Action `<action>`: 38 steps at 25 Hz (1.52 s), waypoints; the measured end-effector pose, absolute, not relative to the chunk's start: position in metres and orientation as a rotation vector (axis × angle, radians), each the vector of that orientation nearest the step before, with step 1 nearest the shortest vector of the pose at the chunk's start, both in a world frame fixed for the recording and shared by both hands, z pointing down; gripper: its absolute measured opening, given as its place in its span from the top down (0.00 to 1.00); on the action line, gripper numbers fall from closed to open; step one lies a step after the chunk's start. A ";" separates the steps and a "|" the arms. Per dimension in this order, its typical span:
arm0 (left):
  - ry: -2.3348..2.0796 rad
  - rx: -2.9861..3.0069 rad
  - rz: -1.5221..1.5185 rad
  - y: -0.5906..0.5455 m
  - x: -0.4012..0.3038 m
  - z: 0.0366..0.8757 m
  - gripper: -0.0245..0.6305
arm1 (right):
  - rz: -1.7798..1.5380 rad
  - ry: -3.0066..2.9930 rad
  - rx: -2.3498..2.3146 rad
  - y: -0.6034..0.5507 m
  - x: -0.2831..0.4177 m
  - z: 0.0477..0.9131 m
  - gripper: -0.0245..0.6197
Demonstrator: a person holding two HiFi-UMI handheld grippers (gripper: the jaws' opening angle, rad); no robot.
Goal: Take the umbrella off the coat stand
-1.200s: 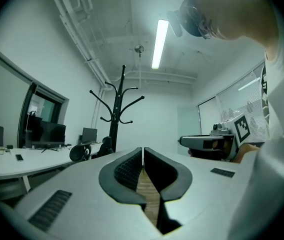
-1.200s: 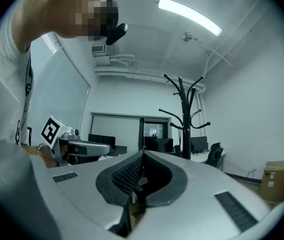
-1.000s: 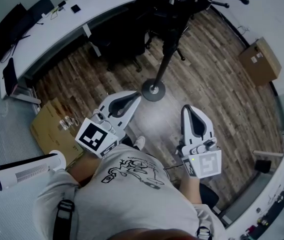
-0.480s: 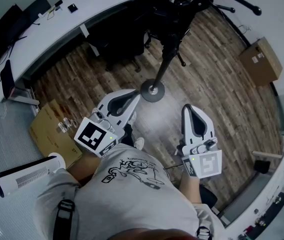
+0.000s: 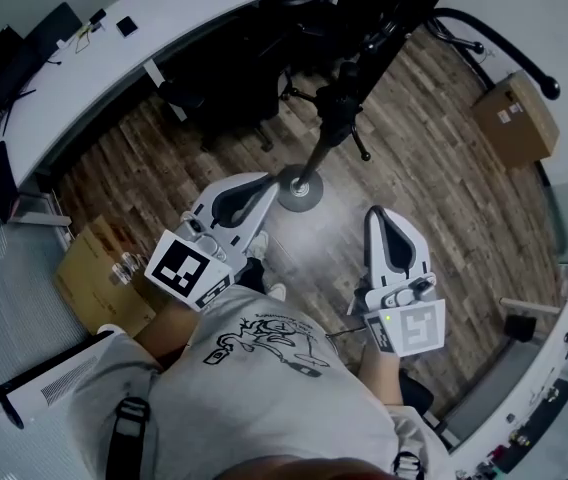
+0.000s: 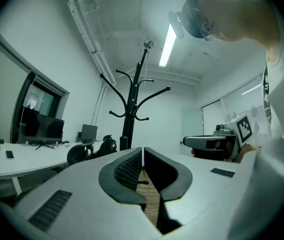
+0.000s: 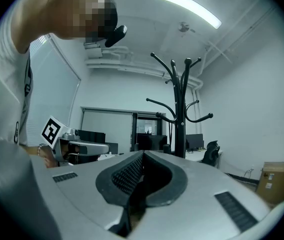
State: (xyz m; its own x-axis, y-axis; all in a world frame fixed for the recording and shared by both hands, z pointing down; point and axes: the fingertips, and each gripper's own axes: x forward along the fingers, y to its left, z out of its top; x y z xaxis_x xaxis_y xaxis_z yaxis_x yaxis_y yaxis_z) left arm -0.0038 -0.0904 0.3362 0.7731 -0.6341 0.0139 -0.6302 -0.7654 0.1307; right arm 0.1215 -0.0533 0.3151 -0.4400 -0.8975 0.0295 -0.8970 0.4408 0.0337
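The black coat stand (image 5: 326, 133) rises from a round base (image 5: 298, 188) on the wood floor; its curved hooks show in the left gripper view (image 6: 134, 91) and the right gripper view (image 7: 182, 99). A dark thick bundle (image 5: 340, 108) hangs against the pole and looks like the folded umbrella (image 6: 124, 142). My left gripper (image 5: 267, 184) is held level, shut and empty, with its tip over the base's left edge in the head view. To the right of the base my right gripper (image 5: 379, 214) is also level, shut and empty. Both point at the stand without touching it.
A curved white desk (image 5: 114, 43) with black office chairs (image 5: 234, 78) runs behind the stand. Cardboard boxes sit at the right (image 5: 512, 118) and left (image 5: 94, 273). A white tower fan (image 5: 44, 393) lies at the lower left. Another desk edge (image 5: 524, 408) is at the lower right.
The person has stepped forward: the stand's base has drawn in close beside the left gripper's tip. Both grippers advanced with the body and stayed shut.
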 end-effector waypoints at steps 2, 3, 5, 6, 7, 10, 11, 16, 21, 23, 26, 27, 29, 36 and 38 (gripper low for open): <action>-1.004 2.841 -0.049 -0.109 -0.004 0.335 0.91 | -0.022 -2.618 1.648 -0.069 0.121 0.315 0.95; -0.996 2.843 -0.050 -0.117 -0.005 0.335 0.91 | -0.023 -2.612 1.656 -0.077 0.120 0.314 0.95; -0.975 2.850 -0.048 -0.133 -0.006 0.333 0.91 | -0.024 -2.602 1.676 -0.092 0.119 0.313 0.95; -0.964 2.854 -0.046 -0.141 -0.007 0.333 0.91 | -0.025 -2.598 1.685 -0.100 0.118 0.311 0.95; -0.952 2.858 -0.043 -0.149 -0.007 0.332 0.91 | -0.027 -2.593 1.693 -0.108 0.117 0.310 0.95; -0.916 2.873 -0.038 -0.176 -0.009 0.329 0.91 | -0.031 -2.571 1.719 -0.132 0.114 0.307 0.95; -0.904 2.879 -0.038 -0.184 -0.010 0.328 0.91 | -0.032 -2.562 1.731 -0.140 0.114 0.307 0.95; -0.843 2.903 -0.031 -0.220 -0.012 0.326 0.91 | -0.043 -2.515 1.780 -0.174 0.110 0.303 0.95; -0.769 2.929 -0.010 -0.245 -0.006 0.330 0.89 | -0.066 -2.482 1.817 -0.200 0.111 0.300 0.95; -0.740 2.940 0.008 -0.251 0.000 0.331 0.86 | -0.075 -2.466 1.829 -0.207 0.115 0.297 0.95; -0.691 2.944 0.015 -0.257 0.012 0.331 0.81 | -0.083 -2.454 1.834 -0.215 0.123 0.292 0.95; -0.673 2.942 0.015 -0.257 0.017 0.331 0.79 | -0.085 -2.455 1.834 -0.217 0.126 0.291 0.95; -0.637 2.939 0.024 -0.258 0.027 0.333 0.75 | -0.091 -2.459 1.832 -0.220 0.132 0.289 0.95; -0.518 2.961 0.089 -0.265 0.066 0.347 0.63 | -0.135 -2.474 1.797 -0.241 0.137 0.281 0.93; -0.498 2.969 0.107 -0.268 0.078 0.354 0.61 | -0.146 -2.473 1.795 -0.244 0.140 0.280 0.92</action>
State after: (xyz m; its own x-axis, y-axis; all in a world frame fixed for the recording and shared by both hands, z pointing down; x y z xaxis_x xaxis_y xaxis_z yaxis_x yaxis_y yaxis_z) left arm 0.0776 -0.2678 0.3539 0.9430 -0.3201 0.0908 -0.3292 -0.9372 0.1150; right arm 0.1396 -0.2445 0.2797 -0.3091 -0.9510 0.0109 -0.9431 0.3079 0.1252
